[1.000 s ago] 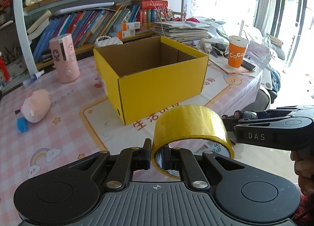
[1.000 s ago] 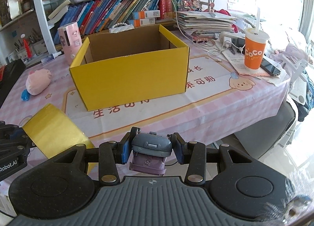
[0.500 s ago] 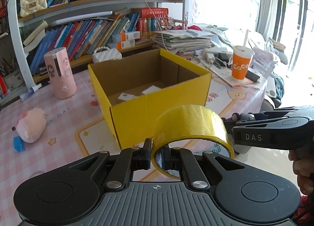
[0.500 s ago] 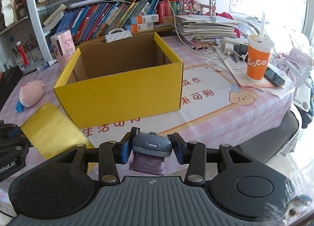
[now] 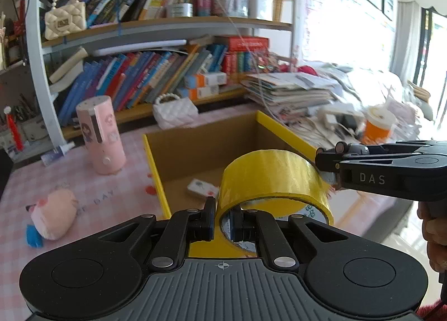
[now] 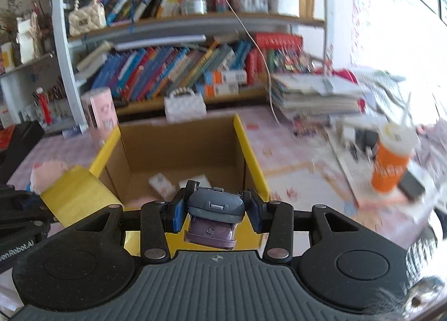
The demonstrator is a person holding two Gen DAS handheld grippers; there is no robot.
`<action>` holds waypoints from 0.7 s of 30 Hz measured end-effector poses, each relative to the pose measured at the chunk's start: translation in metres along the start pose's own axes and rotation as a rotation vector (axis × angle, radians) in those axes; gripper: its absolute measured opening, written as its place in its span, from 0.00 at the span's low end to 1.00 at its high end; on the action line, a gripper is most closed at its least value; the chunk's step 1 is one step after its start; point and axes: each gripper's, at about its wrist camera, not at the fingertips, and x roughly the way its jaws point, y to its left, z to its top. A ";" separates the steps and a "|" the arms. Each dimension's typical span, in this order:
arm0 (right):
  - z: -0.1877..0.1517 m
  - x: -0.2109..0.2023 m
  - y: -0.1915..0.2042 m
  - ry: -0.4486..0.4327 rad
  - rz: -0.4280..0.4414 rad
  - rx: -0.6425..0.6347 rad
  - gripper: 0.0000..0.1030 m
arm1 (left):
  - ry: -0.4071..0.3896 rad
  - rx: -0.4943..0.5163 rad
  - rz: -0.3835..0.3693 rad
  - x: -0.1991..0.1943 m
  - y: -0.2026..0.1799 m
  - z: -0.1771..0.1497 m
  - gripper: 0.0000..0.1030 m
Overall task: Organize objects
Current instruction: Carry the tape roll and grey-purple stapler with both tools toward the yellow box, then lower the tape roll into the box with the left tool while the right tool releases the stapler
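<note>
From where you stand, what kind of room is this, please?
Probably a lived-in home study or family room: a crowded bookshelf, a table with a pink checked cloth, and a stack of papers beside a takeaway cup.

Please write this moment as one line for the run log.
left gripper: shut on yellow tape roll | right gripper: shut on small grey-purple toy | both over yellow box | nothing released yet

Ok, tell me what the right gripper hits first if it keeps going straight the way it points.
Probably the inside of the yellow box: the right gripper, shut on a small toy, points down into the open top, toward the floor or back wall. Depth is unclear.
</note>
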 end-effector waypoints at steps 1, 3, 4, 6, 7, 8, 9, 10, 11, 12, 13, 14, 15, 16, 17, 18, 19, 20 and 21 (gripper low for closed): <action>0.005 0.004 -0.001 -0.012 0.009 -0.009 0.40 | -0.002 -0.008 0.011 0.004 0.001 0.004 0.08; 0.016 0.015 -0.001 -0.028 0.028 -0.027 0.40 | -0.006 -0.024 0.033 0.013 0.005 0.012 0.08; 0.020 0.021 -0.001 -0.032 0.035 -0.037 0.40 | -0.002 -0.032 0.045 0.018 0.008 0.014 0.08; 0.025 0.034 -0.001 -0.031 0.047 -0.059 0.40 | 0.006 -0.050 0.066 0.028 0.012 0.017 0.07; 0.027 0.042 -0.001 -0.025 0.053 -0.073 0.40 | 0.008 -0.058 0.076 0.032 0.014 0.020 0.07; 0.028 0.049 -0.001 -0.016 0.061 -0.086 0.40 | 0.009 -0.059 0.089 0.035 0.015 0.022 0.07; 0.027 0.056 0.000 -0.003 0.073 -0.102 0.40 | 0.014 -0.059 0.099 0.040 0.017 0.025 0.08; 0.027 0.063 0.000 0.008 0.080 -0.113 0.40 | 0.017 -0.060 0.108 0.045 0.018 0.028 0.08; 0.026 0.069 0.002 0.017 0.086 -0.125 0.40 | 0.016 -0.061 0.113 0.050 0.019 0.031 0.08; 0.025 0.076 0.003 0.030 0.095 -0.145 0.39 | 0.017 -0.061 0.117 0.055 0.020 0.034 0.09; 0.023 0.082 0.005 0.042 0.103 -0.159 0.40 | 0.023 -0.058 0.123 0.061 0.020 0.037 0.09; 0.022 0.088 0.006 0.056 0.114 -0.176 0.40 | 0.028 -0.054 0.128 0.067 0.019 0.038 0.08; 0.020 0.095 0.009 0.076 0.125 -0.197 0.40 | 0.036 -0.055 0.130 0.073 0.020 0.039 0.08; 0.018 0.101 0.010 0.092 0.134 -0.212 0.40 | 0.048 -0.059 0.134 0.080 0.020 0.040 0.08; 0.017 0.106 0.012 0.108 0.146 -0.227 0.40 | 0.059 -0.061 0.136 0.087 0.021 0.041 0.08; 0.015 0.112 0.014 0.125 0.157 -0.243 0.40 | 0.069 -0.059 0.137 0.092 0.020 0.040 0.08; 0.014 0.118 0.017 0.142 0.166 -0.259 0.40 | 0.077 -0.054 0.140 0.098 0.020 0.040 0.08; 0.013 0.123 0.018 0.155 0.175 -0.271 0.40 | 0.086 -0.046 0.146 0.104 0.019 0.039 0.08; 0.012 0.128 0.020 0.169 0.185 -0.284 0.40 | 0.097 -0.038 0.155 0.110 0.019 0.039 0.09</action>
